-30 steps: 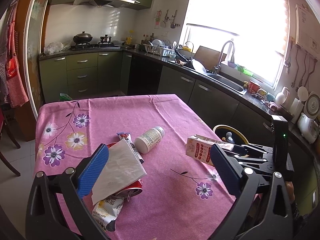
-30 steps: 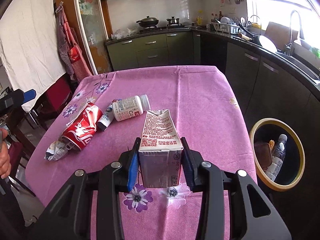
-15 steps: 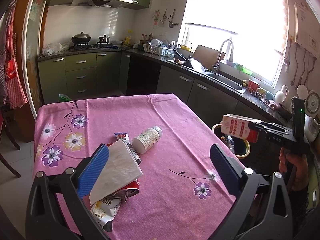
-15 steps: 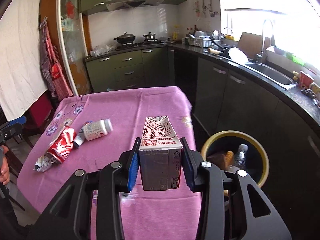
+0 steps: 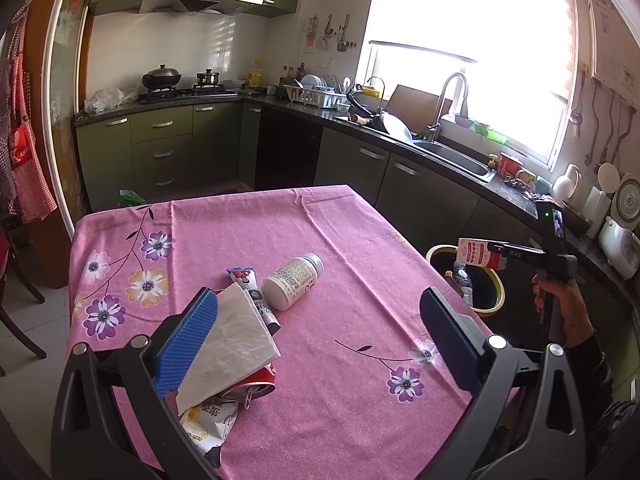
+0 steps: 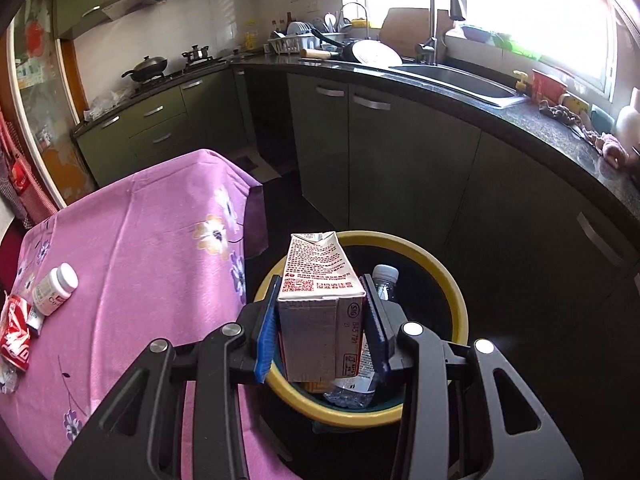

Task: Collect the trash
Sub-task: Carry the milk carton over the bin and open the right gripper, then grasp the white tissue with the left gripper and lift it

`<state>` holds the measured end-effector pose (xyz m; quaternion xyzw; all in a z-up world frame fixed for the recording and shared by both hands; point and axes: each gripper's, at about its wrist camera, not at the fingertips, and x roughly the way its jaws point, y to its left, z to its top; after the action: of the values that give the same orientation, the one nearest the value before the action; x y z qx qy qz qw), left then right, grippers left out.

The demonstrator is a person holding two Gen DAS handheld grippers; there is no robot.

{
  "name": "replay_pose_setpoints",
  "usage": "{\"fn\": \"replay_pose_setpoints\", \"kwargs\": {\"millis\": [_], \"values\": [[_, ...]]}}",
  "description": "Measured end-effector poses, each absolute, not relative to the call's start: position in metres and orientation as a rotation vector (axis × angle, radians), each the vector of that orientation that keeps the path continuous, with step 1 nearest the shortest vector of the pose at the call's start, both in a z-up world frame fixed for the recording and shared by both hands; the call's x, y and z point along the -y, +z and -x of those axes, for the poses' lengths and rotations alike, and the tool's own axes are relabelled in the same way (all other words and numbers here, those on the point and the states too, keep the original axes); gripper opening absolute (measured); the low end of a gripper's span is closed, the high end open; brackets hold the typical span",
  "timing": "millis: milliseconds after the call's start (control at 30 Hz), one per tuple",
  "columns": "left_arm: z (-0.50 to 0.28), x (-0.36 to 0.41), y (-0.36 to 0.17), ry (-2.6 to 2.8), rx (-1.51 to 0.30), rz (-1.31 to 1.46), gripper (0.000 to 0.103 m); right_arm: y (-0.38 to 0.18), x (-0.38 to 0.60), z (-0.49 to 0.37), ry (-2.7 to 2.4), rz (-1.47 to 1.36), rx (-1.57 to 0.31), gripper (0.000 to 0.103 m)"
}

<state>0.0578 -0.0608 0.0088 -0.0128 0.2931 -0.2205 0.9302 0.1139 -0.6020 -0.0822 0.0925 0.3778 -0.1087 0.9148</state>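
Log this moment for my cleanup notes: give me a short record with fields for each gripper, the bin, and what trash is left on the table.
right gripper: shut on the milk carton, held over the bin
left gripper: open, a white tissue hanging against its left pad
bin: yellow-rimmed, beside the table, a plastic bottle inside
table: pink flowered cloth
left on table: white pill bottle, crushed red can, small tube, snack wrapper
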Motion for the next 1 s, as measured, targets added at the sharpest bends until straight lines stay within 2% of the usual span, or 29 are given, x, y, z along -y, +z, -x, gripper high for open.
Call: {"fn": "replay_pose_setpoints", "kwargs": {"millis": [100,267,367,733,1000], "values": [[-0.060,0.062,0.008,-0.450,-0.605,0.021,0.097,-0.093,0.617,-0.118,-0.272,-0.226,-0.773,0.058],[-0.060,0.063,0.007,-0.448,-0.609,0.019,0.097,-0.079,0.603,-0.091,-0.250,-0.248,-0.705,0.060],[-0.061,0.061,0.002,-0.441,-0.621,0.014,0.097,-0.068,0.578,-0.070,-0.205,-0.223,-0.660,0.069],[-0.046,0.034,-0.019,-0.394,-0.665,-0.043,0.097,-0.068,0.500,-0.040,-0.035,-0.171,-0.645,0.074],[-0.059,0.020,-0.051,-0.359,-0.756,-0.013,0.097,-0.079,0.481,-0.040,-0.006,-0.166,-0.673,0.075]]}}
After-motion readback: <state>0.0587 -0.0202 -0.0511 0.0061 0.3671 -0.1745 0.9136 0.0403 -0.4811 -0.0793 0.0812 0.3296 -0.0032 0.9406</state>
